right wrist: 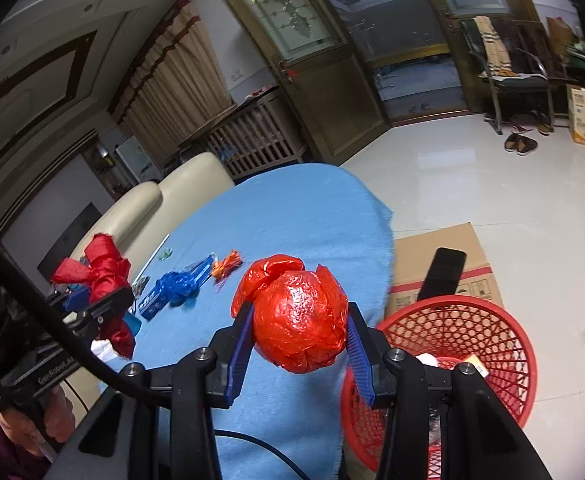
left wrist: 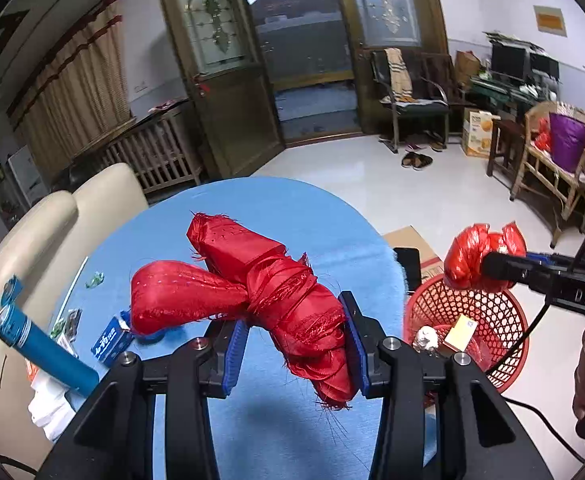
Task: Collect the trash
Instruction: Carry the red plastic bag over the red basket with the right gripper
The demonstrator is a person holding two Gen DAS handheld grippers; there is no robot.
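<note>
Right gripper (right wrist: 298, 336): closed on a crumpled red plastic ball (right wrist: 298, 320), which is pinched between both blue pads and held clear of the table.

Left gripper (left wrist: 298, 344): closed on a knotted red cloth bundle (left wrist: 252, 292); the right pad is pressed against the fabric, and contact at the left pad is hidden by the cloth.

Key relation: the red mesh basket (right wrist: 492, 320) is seen below and to the right of the right gripper, just past the edge of the blue table (right wrist: 292, 208). In the left wrist view the plastic ball (left wrist: 480, 256) is seen above the basket's (left wrist: 504, 308) near rim, so only a short carry rightward is judged to be needed before release.

Nearer arm: the right gripper is judged much nearer the basket; the left gripper is held over the table, with the basket off to its right.

Long axis of cloth bundle: it runs from the pads forward and to the left, with two lobes splayed ahead and a frayed end hanging below the pads.

Basket contents: a clear plastic bottle (left wrist: 426, 338) and a yellow card or packet (left wrist: 462, 330) are seen lying inside; the rest is hidden.

Remaining on table: a blue plastic wad (right wrist: 180, 284), a small blue box (left wrist: 110, 340) and an orange wrapper (right wrist: 228, 262) lie ahead and to the left of the right gripper.

Beside basket: a cardboard box (right wrist: 444, 264) with a dark phone-like slab (right wrist: 444, 270) on it lies behind the rim.
</note>
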